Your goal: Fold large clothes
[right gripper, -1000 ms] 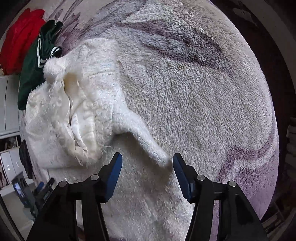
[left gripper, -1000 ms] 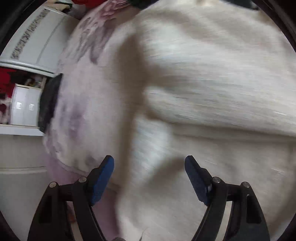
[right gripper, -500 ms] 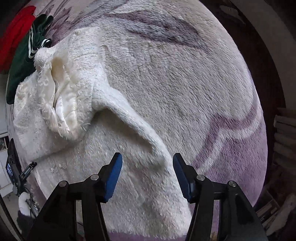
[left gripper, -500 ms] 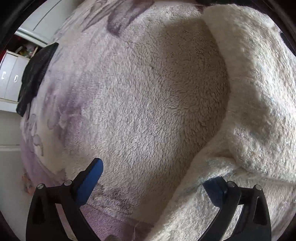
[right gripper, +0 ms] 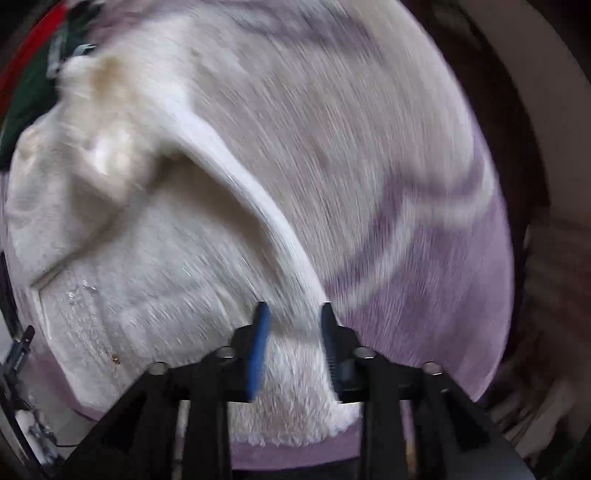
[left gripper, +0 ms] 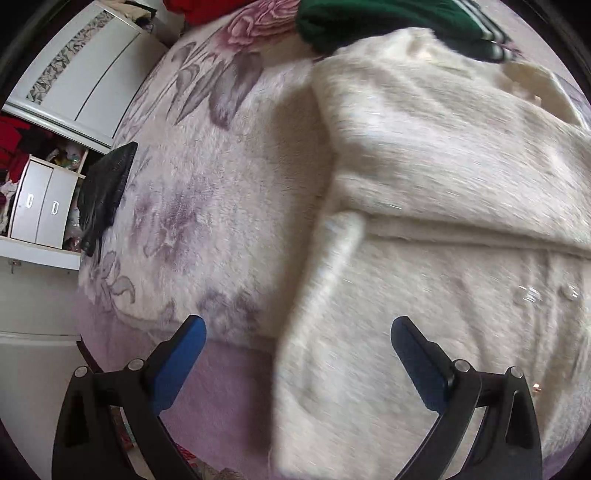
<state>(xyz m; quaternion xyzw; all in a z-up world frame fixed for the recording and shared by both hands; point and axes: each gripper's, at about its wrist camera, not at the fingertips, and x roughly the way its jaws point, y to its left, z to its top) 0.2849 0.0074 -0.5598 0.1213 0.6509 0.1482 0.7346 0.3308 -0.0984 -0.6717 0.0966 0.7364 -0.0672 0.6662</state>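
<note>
Folding step: draw the pinched edge across evenly, keeping it taut, judged from the lay.
Left gripper (left gripper: 295,354): jaws spread wide, empty, above the cream fleece garment (left gripper: 443,206).
Right gripper (right gripper: 291,332): clamped on the garment's edge.
Garment position: spread on the floral blanket (left gripper: 207,206).
Left view only: green garment (left gripper: 369,18), white cabinet (left gripper: 37,206).
Right view only: the grip itself.

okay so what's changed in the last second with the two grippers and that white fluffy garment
The right gripper was open over the white garment; it has now closed on the garment's sleeve, and its blurred view suggests motion. The left gripper stayed open and holds nothing, though its view swung across the garment. The green garment stays at the far edge on the floral blanket.
</note>
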